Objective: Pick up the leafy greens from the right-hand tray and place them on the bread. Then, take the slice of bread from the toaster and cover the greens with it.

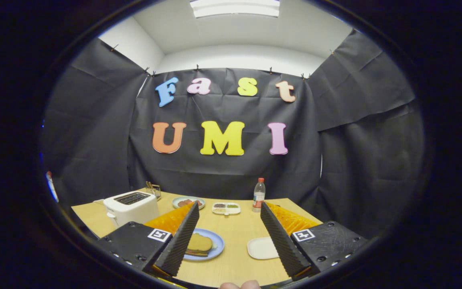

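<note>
Your hand-held gripper hangs above the desk with its fingers spread wide and nothing between them. Take the blue plate as your landmark: it sits just ahead of the left finger, and the bread on it looks bare on top, with no greens that you can make out, so the first step appears not yet done. To the right of the plate, beside the right finger, lies the white tray; the finger hides part of it, and no leafy greens can be made out on the part that shows. Behind and to the left of the plate stands the white toaster, whose slice you cannot see from here. By this judgement the whole task is ahead of you: greens first, then the toaster slice on top.
</note>
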The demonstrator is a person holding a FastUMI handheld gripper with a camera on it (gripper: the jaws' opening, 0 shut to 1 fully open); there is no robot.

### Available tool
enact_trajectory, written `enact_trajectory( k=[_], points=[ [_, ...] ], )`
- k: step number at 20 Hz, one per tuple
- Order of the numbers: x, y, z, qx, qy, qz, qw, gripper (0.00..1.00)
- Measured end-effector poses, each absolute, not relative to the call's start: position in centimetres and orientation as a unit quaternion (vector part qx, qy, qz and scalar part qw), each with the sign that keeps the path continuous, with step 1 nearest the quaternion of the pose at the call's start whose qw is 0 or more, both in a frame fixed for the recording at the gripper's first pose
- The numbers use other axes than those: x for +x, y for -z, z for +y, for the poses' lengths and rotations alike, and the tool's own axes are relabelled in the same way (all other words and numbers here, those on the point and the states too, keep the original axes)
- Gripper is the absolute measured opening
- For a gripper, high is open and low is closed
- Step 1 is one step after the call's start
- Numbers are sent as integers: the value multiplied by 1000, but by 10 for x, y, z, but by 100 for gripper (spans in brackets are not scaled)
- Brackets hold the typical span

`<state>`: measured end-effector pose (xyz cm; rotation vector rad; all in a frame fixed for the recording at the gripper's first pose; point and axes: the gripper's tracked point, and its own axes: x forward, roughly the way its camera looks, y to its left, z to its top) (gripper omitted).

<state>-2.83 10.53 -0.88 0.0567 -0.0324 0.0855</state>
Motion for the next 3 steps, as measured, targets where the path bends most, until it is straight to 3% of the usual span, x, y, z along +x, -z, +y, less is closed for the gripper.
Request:
enact_trajectory(
  k=[3],
  points=[
    [-28, 10, 105, 33, -42, -16, 998, 94]
  ],
)
